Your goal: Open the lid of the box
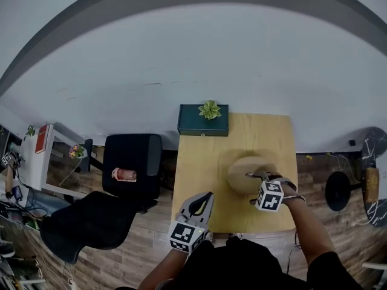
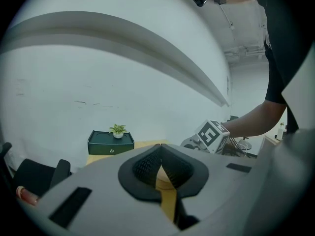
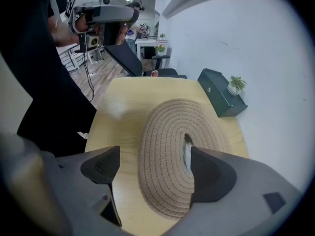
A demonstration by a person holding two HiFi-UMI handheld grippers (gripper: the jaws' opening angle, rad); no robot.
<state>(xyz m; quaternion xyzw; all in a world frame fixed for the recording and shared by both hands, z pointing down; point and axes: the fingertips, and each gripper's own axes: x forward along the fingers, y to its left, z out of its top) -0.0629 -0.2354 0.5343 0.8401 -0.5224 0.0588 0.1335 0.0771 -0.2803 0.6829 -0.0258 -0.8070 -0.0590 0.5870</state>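
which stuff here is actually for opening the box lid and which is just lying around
For the job: woven lid, under the open jaws of the right gripper; table it sits on; left gripper, shut and empty.
Lying about: green box at the table's far edge, plant on it; chair with a red can.

The woven lid [image 1: 245,174] takes up the right half of the table [image 1: 199,180]; bare wood stays free left of it. A dark green box [image 1: 202,125] with a small plant [image 1: 210,109] blocks the far edge, hard against the wall [image 1: 193,59]. A black chair [image 1: 133,156] crowds the table's left side.
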